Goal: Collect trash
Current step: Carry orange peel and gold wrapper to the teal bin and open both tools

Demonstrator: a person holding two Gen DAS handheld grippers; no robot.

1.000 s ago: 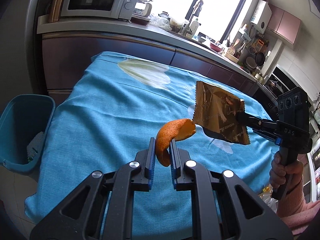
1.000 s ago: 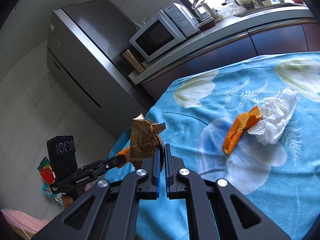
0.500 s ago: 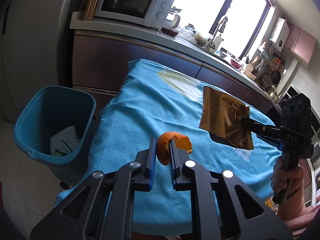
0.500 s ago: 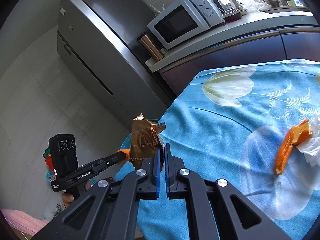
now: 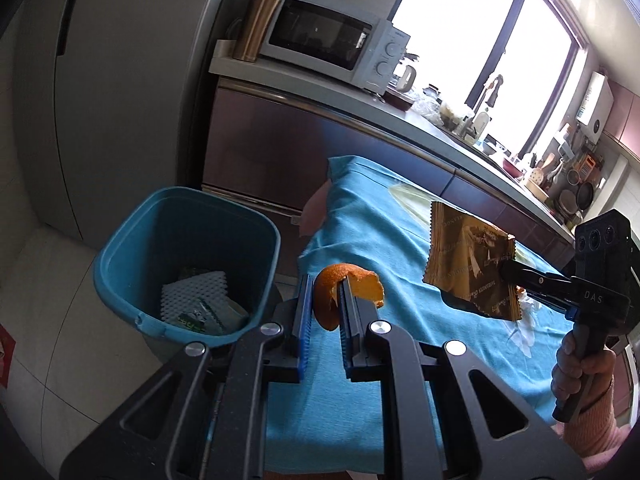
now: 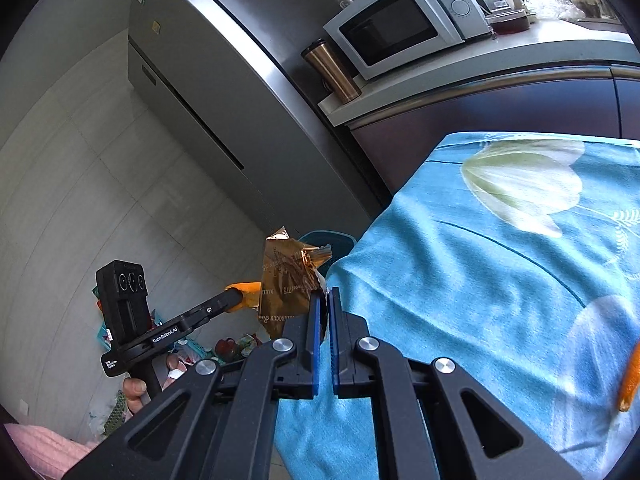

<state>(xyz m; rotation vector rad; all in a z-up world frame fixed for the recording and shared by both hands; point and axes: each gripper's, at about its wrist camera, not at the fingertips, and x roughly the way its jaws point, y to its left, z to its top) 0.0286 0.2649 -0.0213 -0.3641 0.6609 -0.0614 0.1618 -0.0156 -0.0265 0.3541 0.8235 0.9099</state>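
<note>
Two pieces of trash in transit to the bin

Left gripper [image 5: 322,312] pinches orange peel [image 5: 344,292]; right gripper [image 6: 324,320] pinches gold wrapper [image 6: 286,284]; next, release over blue bin [image 5: 120,240] beyond the table's corner.

Right hand-held gripper [image 6: 324,300] clamped on gold wrapper [image 6: 286,280] (crumpled), beside blue tablecloth [image 6: 480,280]

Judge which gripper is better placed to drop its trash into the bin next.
Left, probably. The left gripper, pinching curled orange peel, sits beside the blue plastic bin; the right gripper's gold foil wrapper hangs over the table.
</note>
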